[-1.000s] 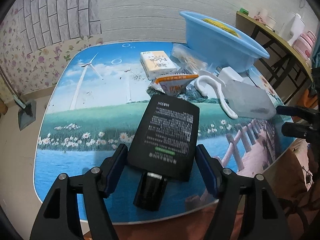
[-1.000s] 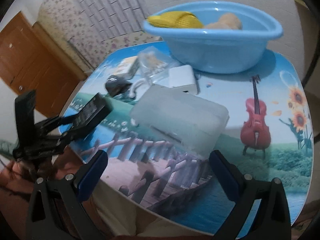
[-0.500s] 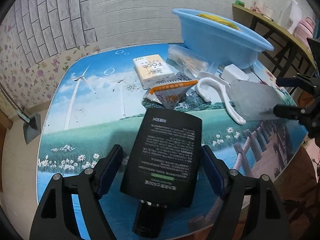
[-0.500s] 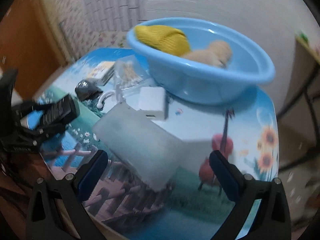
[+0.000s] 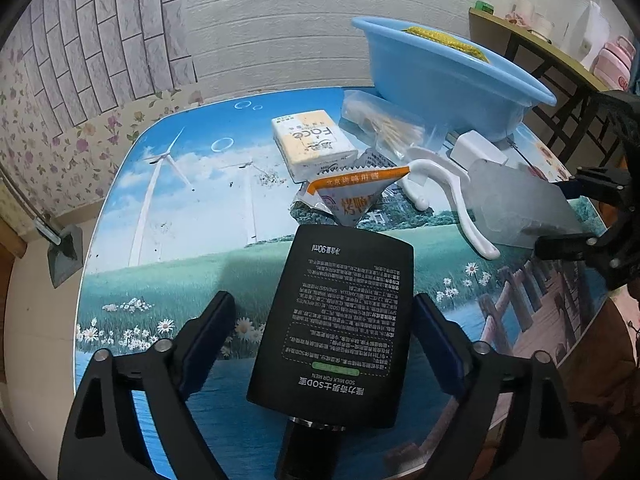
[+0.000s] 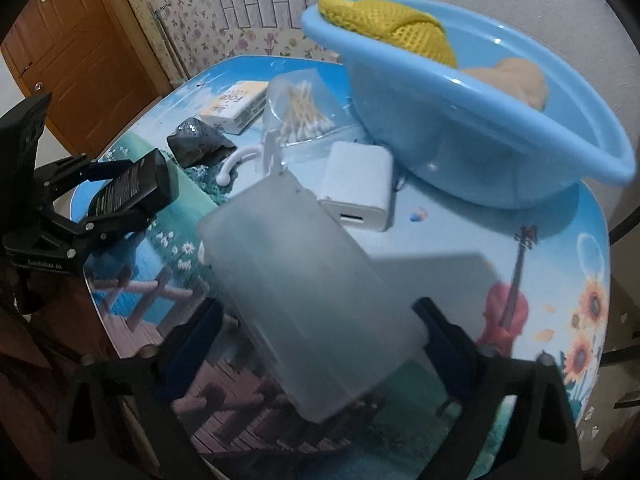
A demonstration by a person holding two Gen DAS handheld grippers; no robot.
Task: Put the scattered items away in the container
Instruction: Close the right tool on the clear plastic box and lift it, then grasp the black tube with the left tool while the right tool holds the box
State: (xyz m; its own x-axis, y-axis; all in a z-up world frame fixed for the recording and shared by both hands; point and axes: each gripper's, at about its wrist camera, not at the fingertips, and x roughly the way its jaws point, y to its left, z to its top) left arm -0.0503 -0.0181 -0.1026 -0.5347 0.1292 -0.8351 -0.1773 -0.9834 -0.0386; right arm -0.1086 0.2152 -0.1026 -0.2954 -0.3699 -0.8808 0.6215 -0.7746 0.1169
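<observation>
Lengthwise, black bottle (image 5: 340, 320) cap-end nearest

Soft indoor light is falling evenly from overhead, leaving the left wrist view crisp and bright. The frosted box (image 6: 308, 300) between the right gripper (image 6: 320, 344) fingers is smearing with motion blur and throwing a grey shadow onto the table (image 6: 440, 240) beyond it. Those fingers are sitting dim and soft. Fisheye bending is curving the walls, and black vignette is crowding every corner.
</observation>
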